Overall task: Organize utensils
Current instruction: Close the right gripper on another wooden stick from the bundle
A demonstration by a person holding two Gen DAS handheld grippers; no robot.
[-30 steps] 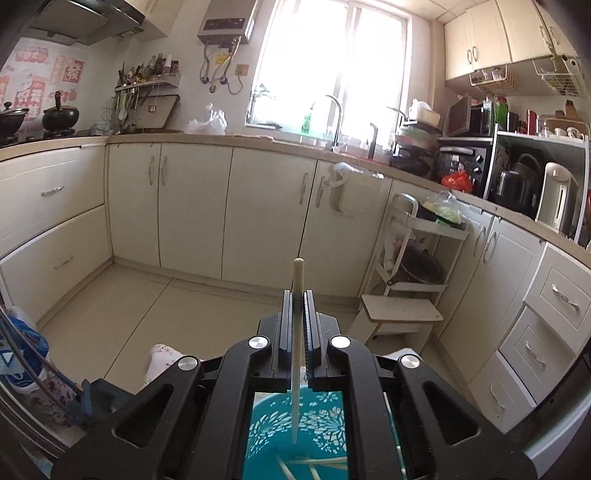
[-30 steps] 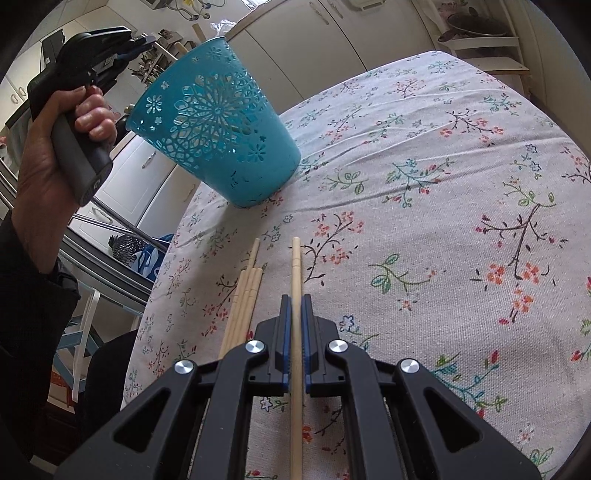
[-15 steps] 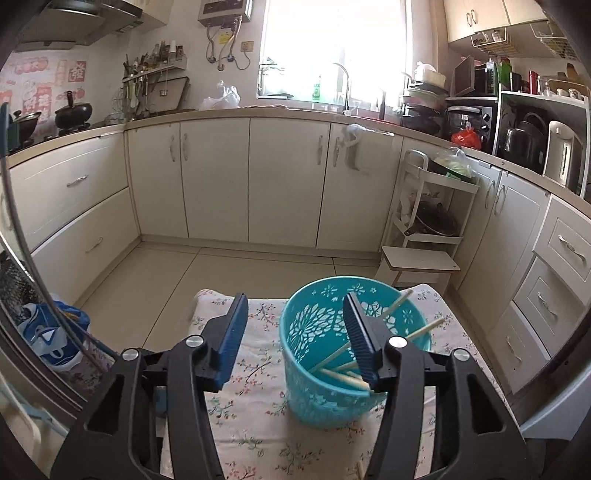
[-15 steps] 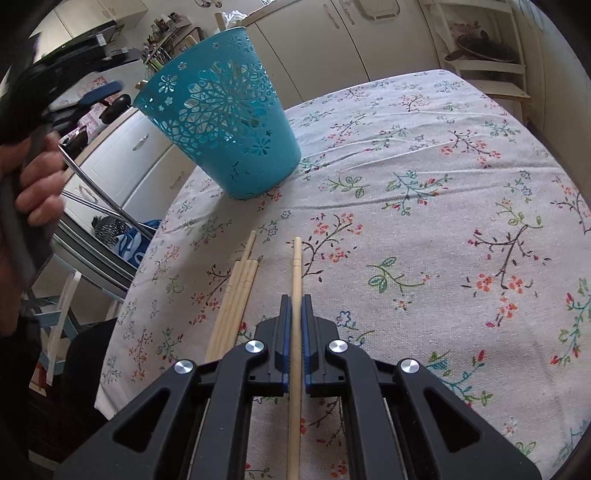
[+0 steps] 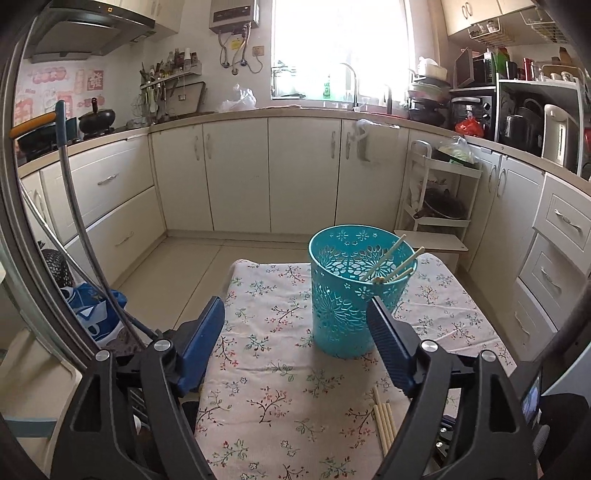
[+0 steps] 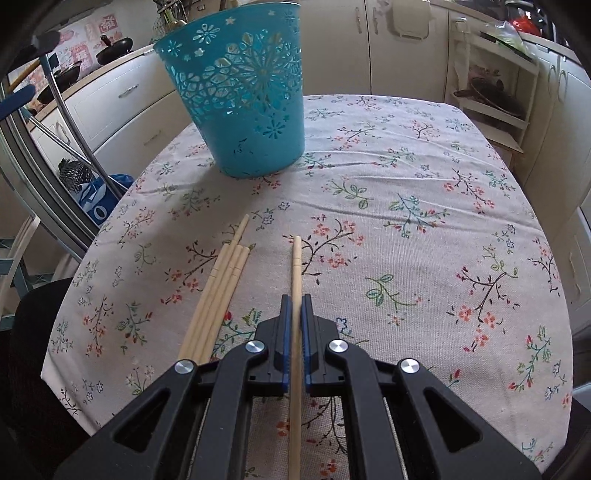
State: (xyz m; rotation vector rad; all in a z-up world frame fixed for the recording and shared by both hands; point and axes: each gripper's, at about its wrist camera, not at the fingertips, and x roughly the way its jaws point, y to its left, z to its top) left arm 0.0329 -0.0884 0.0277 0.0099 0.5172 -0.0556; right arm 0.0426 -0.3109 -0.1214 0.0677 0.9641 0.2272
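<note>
Both wrist views share basket [image 5: 352, 291]

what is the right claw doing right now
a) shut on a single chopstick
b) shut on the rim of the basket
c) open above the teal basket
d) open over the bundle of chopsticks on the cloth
a: in the right wrist view the right claw is closed on one chopstick that runs between its pads, while the loose chopsticks lie beside it on the tablecloth and the teal basket stands apart.

A home kitchen: cream cabinets [image 5: 303, 173], range hood [image 5: 85, 33], wok [image 5: 96, 120] on the stove, sink tap [image 5: 351, 79] under the window [image 5: 340, 44].
</note>
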